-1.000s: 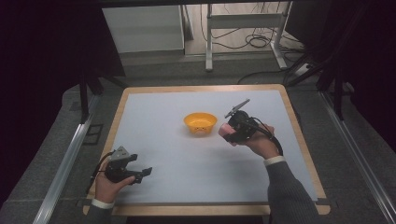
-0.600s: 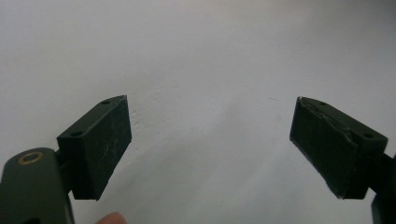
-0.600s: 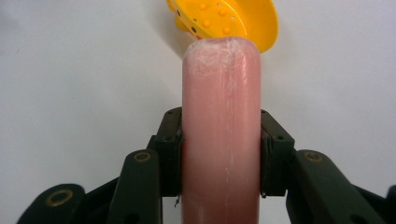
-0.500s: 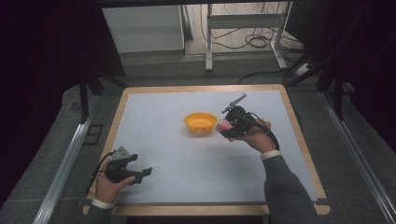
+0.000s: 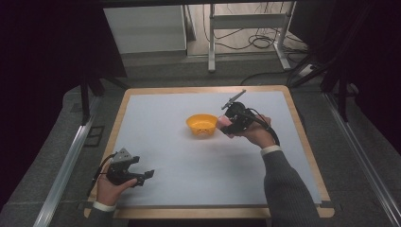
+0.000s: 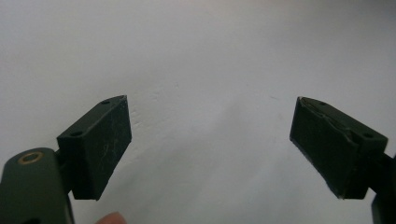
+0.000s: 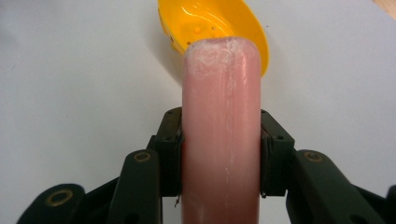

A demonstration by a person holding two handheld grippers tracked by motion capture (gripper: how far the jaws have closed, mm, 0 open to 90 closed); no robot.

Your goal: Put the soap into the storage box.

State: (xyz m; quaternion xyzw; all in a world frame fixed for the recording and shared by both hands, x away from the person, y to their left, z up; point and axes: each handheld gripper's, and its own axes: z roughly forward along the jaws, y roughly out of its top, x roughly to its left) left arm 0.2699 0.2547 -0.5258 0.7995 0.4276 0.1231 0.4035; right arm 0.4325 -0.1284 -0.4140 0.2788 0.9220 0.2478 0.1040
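Nearest the person, the left hand-held gripper lay low at the near left corner of the white surface, held in a hand whose cuff met the wooden edge. In the left gripper view its two black pads stood far apart, released, with bare white sheet between them and a fingertip showing at the bottom edge. Farther out and to the right, a grey-sleeved forearm reached up the surface to the right hand-held gripper, which was held just right of the bowl, its jaws pointing left toward it. That gripper was clenched on a pink sausage-shaped piece: in the right gripper view both pads pressed against its sides, and its rounded, slightly scuffed end stood out beyond the jaws, overlapping the near rim of the yellow bowl in the picture. From above, the pink piece showed as a small spot at the gripper's tip, just beside the bowl's right rim; whether it touched the rim could not be told. The yellow bowl sat upright near the middle of the surface, with small holes visible in its bottom. Beyond the surface's far wooden edge lay grey floor, a metal frame's legs and loose cables.
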